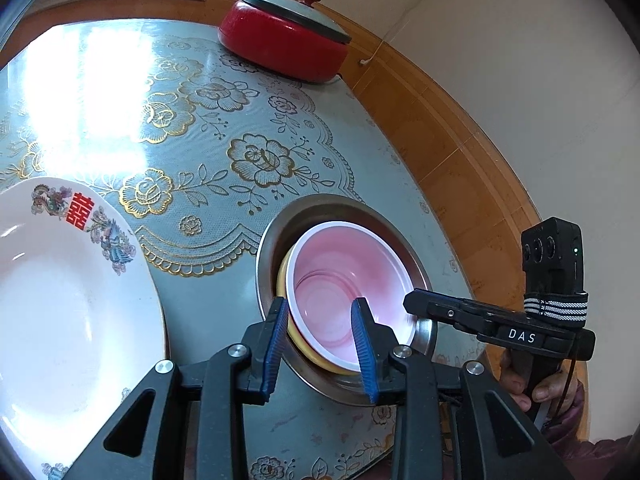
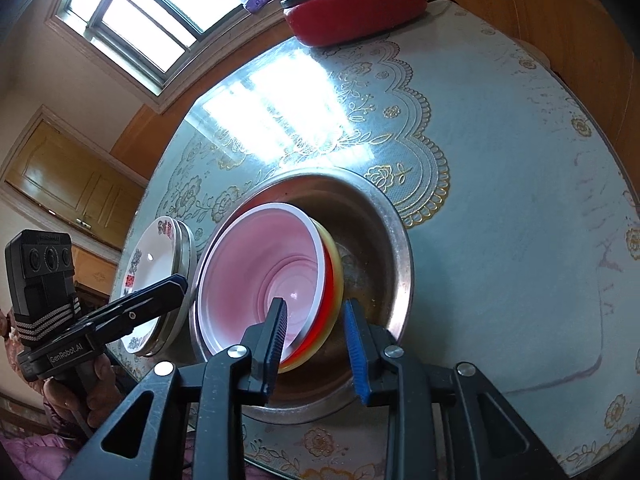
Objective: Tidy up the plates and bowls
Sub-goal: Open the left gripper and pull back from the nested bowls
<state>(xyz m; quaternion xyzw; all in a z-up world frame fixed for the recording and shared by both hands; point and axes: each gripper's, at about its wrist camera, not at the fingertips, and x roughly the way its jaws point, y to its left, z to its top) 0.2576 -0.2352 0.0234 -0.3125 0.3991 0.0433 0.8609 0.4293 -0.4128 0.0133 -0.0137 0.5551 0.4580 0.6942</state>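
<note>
A pink bowl (image 1: pixel 340 280) (image 2: pixel 260 272) is nested in a red bowl (image 2: pixel 320 320) and a yellow bowl (image 1: pixel 283 280) (image 2: pixel 336 264). The stack leans tilted inside a steel basin (image 1: pixel 276 240) (image 2: pixel 400 240). My left gripper (image 1: pixel 321 302) (image 2: pixel 180 282) straddles the stack's near-left rim, one pad against the yellow outside, the other inside the pink bowl, shut on it. My right gripper (image 2: pixel 314 302) (image 1: pixel 416 304) straddles the opposite rim; a gap shows between its outer pad and the yellow bowl, so it is open. The pink rim is blurred.
A white plate with a red emblem (image 1: pixel 60 300) (image 2: pixel 152 264) lies left of the basin on a metal dish (image 2: pixel 186 256). A red lidded pot (image 1: pixel 280 40) (image 2: pixel 352 12) stands at the table's far edge. A hand (image 1: pixel 520 384) grips the right handle near the table's wooden rim.
</note>
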